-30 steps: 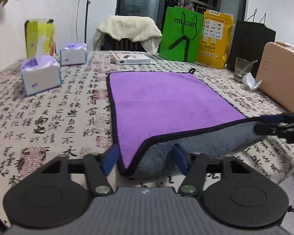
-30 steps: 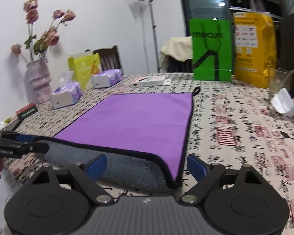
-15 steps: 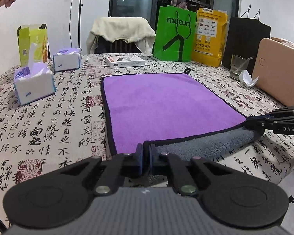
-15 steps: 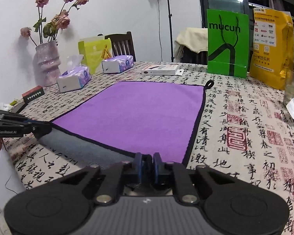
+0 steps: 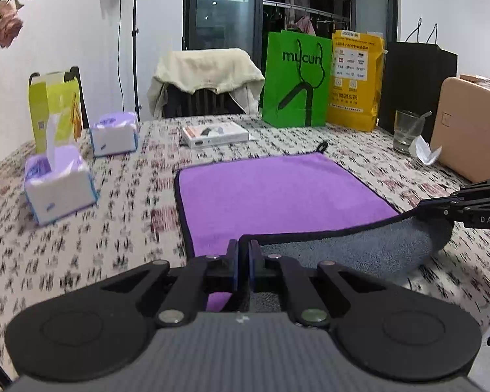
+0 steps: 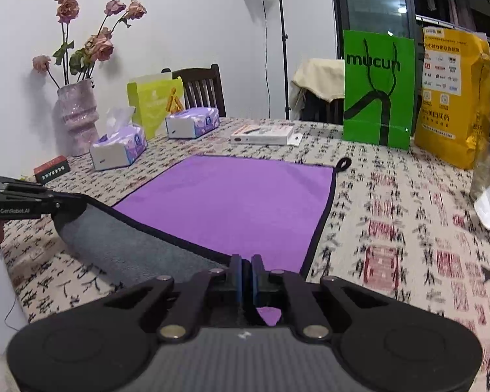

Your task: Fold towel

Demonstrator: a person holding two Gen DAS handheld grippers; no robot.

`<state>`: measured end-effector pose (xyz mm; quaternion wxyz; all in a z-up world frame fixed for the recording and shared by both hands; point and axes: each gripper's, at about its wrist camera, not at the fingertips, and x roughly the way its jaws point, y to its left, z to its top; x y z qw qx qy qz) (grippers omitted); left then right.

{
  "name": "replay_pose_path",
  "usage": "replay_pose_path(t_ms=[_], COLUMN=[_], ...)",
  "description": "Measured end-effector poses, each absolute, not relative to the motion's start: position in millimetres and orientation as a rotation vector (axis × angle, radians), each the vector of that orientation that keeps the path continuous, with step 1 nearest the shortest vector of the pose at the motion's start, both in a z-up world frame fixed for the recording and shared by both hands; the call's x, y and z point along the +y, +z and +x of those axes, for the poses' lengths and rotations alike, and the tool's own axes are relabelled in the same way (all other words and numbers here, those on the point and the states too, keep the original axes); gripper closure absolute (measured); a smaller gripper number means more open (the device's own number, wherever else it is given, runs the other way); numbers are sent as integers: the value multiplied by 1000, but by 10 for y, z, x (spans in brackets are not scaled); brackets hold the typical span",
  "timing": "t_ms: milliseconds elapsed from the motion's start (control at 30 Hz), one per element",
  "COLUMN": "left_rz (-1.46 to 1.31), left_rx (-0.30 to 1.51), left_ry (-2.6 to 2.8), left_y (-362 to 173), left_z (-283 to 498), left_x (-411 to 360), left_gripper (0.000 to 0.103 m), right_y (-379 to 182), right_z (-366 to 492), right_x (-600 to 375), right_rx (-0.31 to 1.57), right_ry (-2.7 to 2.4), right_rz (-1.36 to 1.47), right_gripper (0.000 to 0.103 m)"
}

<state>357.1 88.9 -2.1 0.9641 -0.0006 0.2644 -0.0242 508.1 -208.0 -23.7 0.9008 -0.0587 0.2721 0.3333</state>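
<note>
Towel (image 5: pixel 277 192) plush, purple over grey; left tool (image 5: pixel 243 261), right tool (image 6: pixel 245 276) pinch near corners.

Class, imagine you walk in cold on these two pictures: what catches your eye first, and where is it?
First, the purple towel spread mid-table, its near edge lifted to show a grey underside. The left tongs and right tongs each pinch a near corner. Behind, a bright green bag stands at the table's far edge.

On my calligraphy-print tablecloth (image 5: pixel 81 245) stand two purple-and-white tissue boxes (image 5: pixel 60 192), a green paper bag (image 5: pixel 295 80), a yellow pouch (image 5: pixel 356 80) and a clear glass (image 5: pixel 405 130).
</note>
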Motion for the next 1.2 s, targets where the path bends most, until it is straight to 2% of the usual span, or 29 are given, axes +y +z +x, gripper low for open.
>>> replay_pose_path(t_ms=[667, 967, 1200], left_rz=[-36, -100, -96], left_rx=[573, 646, 684], left_ry=[-14, -24, -36], left_y=[147, -33, -242], left_z=[5007, 5860, 6204], left_x=[1274, 1545, 1634], left_gripper=[97, 97, 94], right_y=[-7, -177, -429], right_z=[6501, 7405, 7826], right_x=[-1728, -1448, -1250], right_rx=[587, 660, 731], right_ry=[668, 625, 566], right_rz=[-96, -77, -137], right_gripper=[98, 98, 98])
